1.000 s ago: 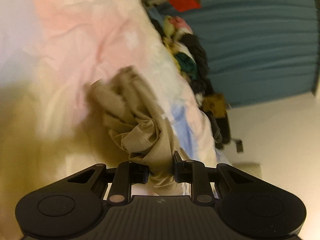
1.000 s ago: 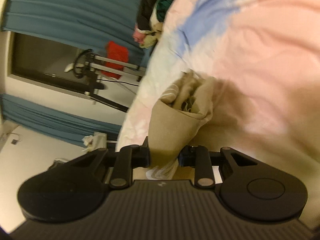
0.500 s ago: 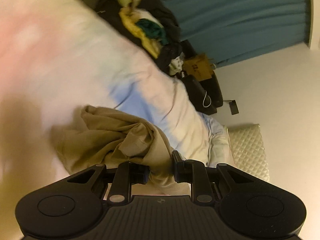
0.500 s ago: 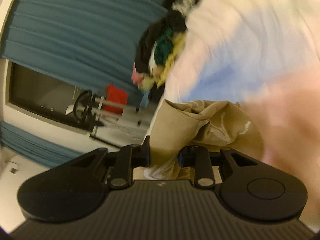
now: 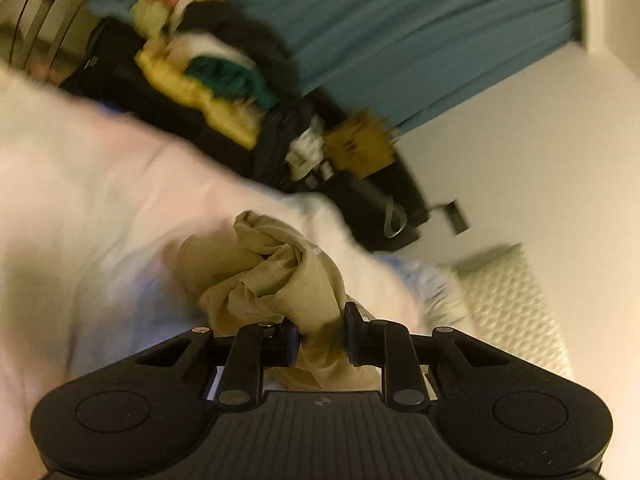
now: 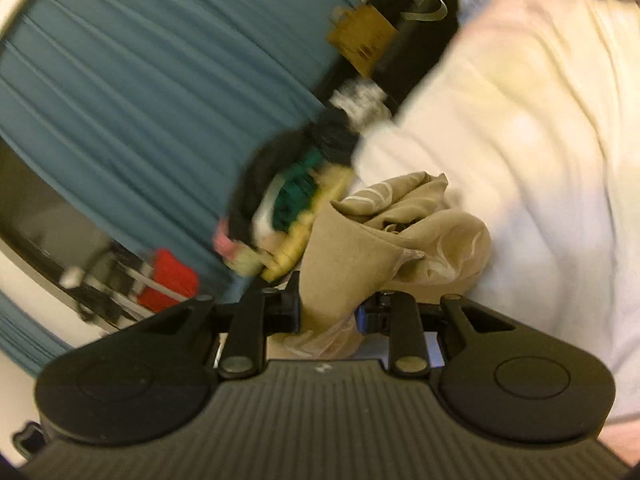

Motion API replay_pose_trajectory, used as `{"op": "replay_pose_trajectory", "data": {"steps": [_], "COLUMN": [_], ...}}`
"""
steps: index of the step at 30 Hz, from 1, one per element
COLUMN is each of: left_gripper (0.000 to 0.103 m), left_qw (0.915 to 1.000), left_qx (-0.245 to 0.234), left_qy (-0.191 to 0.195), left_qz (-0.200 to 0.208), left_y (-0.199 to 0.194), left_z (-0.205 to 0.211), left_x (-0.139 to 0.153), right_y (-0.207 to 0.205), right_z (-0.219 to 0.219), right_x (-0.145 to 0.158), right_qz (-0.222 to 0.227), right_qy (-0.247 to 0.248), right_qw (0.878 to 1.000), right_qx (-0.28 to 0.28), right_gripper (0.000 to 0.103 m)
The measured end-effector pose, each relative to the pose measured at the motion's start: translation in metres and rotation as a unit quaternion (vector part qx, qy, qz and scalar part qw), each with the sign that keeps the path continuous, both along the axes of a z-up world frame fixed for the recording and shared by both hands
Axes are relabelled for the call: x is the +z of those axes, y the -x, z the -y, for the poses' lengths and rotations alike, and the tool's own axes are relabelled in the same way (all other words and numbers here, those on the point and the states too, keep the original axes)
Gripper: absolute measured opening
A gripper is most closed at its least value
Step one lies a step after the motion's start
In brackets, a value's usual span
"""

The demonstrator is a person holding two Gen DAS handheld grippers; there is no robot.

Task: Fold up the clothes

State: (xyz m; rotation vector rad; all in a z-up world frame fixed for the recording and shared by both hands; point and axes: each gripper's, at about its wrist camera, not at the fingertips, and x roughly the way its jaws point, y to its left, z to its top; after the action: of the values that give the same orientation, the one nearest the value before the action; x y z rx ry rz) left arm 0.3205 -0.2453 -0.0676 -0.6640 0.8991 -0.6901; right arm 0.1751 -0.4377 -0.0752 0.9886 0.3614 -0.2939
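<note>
A beige garment (image 5: 272, 276) is bunched up over a pale pastel bedspread (image 5: 100, 200). My left gripper (image 5: 322, 332) is shut on a thick fold of it, and the cloth spills forward from between the pads. In the right wrist view the same beige garment (image 6: 376, 248) rises in a crumpled cone, with my right gripper (image 6: 328, 312) shut on another part of it. The bedspread (image 6: 540, 140) fills the right side of that view. Both views are blurred by motion.
A heap of mixed clothes (image 5: 208, 76) lies on dark bags at the bed's far edge, before a teal curtain (image 5: 400, 28). A brown paper bag (image 5: 360, 144) and a quilted pillow (image 5: 512, 308) sit near the white wall. A red item (image 6: 168, 284) hangs on a rack.
Both grippers swept across the bed carrying the beige garment, still clamped. The clothes heap and curtain have swung into fuller view, and the pink area of the bedspread has left view.
</note>
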Motion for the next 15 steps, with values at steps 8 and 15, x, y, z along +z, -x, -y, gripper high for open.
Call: {"op": "replay_pose_trajectory", "data": {"steps": [8, 15], "left_gripper": [0.024, 0.050], "left_qw": [0.9954, 0.9825], "left_qx": [-0.017, -0.041], "left_qy": [-0.092, -0.174], "left_qz": [0.017, 0.052], "left_y": [0.050, 0.089], "left_z": [-0.023, -0.042], "left_x": [-0.073, -0.060], "right_y": [0.044, 0.065], "right_z": [-0.038, -0.048], "right_x": [-0.090, -0.086], "right_qz": [-0.079, -0.128], "right_qy": [-0.032, -0.050], "right_qw": [0.996, 0.991], "right_qx": [0.018, 0.004], "right_gripper": [0.028, 0.031]}}
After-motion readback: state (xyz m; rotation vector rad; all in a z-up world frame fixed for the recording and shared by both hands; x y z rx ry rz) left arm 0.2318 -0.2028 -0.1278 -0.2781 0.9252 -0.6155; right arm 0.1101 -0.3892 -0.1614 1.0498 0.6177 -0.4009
